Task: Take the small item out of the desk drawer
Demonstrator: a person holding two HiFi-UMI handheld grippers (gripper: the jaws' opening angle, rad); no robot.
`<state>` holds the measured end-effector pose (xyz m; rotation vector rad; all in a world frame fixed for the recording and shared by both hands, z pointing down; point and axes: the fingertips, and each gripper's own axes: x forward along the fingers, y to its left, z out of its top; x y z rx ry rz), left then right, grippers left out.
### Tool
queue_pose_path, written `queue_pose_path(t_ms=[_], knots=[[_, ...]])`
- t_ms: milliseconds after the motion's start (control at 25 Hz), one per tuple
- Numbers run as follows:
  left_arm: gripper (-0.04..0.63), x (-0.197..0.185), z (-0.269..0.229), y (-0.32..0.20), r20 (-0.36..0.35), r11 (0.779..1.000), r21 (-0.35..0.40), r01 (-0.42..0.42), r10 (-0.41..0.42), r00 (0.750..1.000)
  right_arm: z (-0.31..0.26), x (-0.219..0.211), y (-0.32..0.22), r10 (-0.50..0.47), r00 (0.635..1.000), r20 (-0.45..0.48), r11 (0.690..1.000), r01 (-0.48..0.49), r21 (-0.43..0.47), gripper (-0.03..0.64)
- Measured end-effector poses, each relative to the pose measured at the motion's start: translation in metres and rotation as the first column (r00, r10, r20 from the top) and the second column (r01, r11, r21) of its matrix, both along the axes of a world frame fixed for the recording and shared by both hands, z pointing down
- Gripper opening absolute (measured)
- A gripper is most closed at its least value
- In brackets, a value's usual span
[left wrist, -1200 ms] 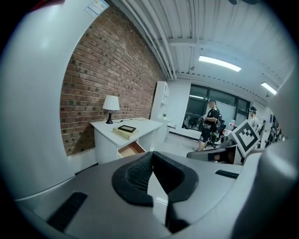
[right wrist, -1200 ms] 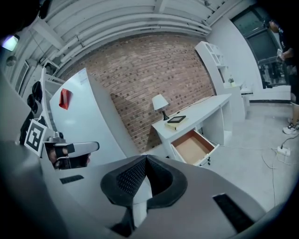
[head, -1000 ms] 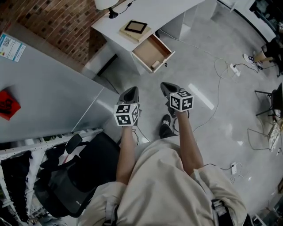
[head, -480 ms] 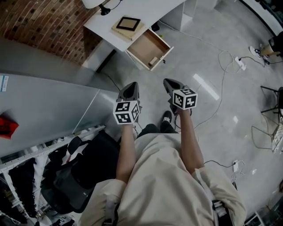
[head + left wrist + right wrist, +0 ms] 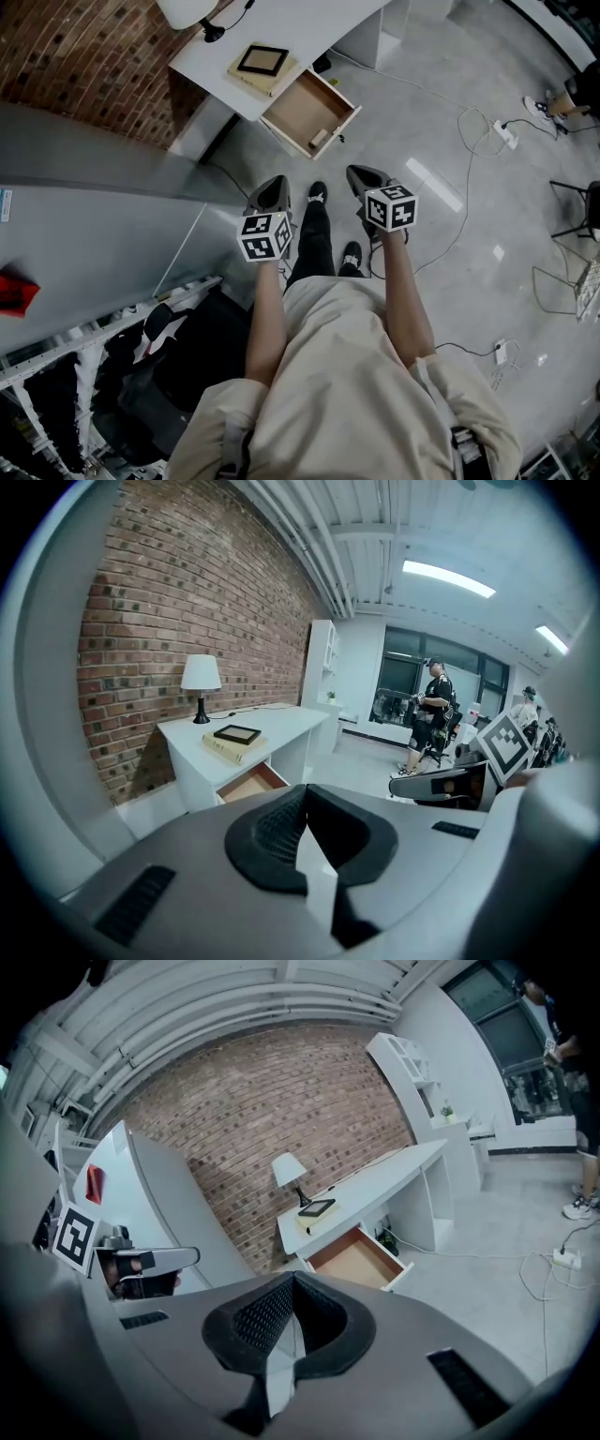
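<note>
A white desk (image 5: pixel 281 37) stands ahead by the brick wall, its wooden drawer (image 5: pixel 309 114) pulled open. A small pale item (image 5: pixel 320 138) lies at the drawer's front corner. My left gripper (image 5: pixel 274 192) and right gripper (image 5: pixel 361 178) are held out side by side over the floor, well short of the desk, both shut with nothing in them. The left gripper view shows shut jaws (image 5: pixel 303 822) aimed towards the drawer (image 5: pixel 251 784). From the right gripper (image 5: pixel 292 1321), the drawer (image 5: pixel 356 1258) shows beyond the shut jaws, but the item cannot be made out.
A lamp (image 5: pixel 187 11) and a book with a dark frame on it (image 5: pixel 261 64) sit on the desk. Cables and a power strip (image 5: pixel 499 136) lie on the floor to the right. A grey partition (image 5: pixel 94 225) and a black chair (image 5: pixel 178 375) are at left. A person (image 5: pixel 433 714) stands far off.
The person has stepped forward, one leg now out between the grippers. The desk and drawer have shifted a little left in the head view. Both grippers stay shut and level.
</note>
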<state>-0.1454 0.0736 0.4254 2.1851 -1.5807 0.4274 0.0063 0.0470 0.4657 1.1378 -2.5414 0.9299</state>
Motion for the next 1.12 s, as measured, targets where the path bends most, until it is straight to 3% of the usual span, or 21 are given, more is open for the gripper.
queue_pose_path(t_ms=[520, 1120], knots=[[0.017, 0.043, 0.025, -0.128, -0.032, 0.985, -0.069, -0.159, 0.157, 0.987, 0.015, 0.023, -0.089, 0.123, 0.992, -0.017, 0.992, -0.124, -0.039, 0.026], [0.017, 0.036, 0.111, -0.231, -0.088, 0.943, -0.217, -0.251, 0.237, 0.968, 0.094, 0.015, -0.152, 0.202, 0.975, -0.096, 0.96, -0.217, -0.179, 0.026]])
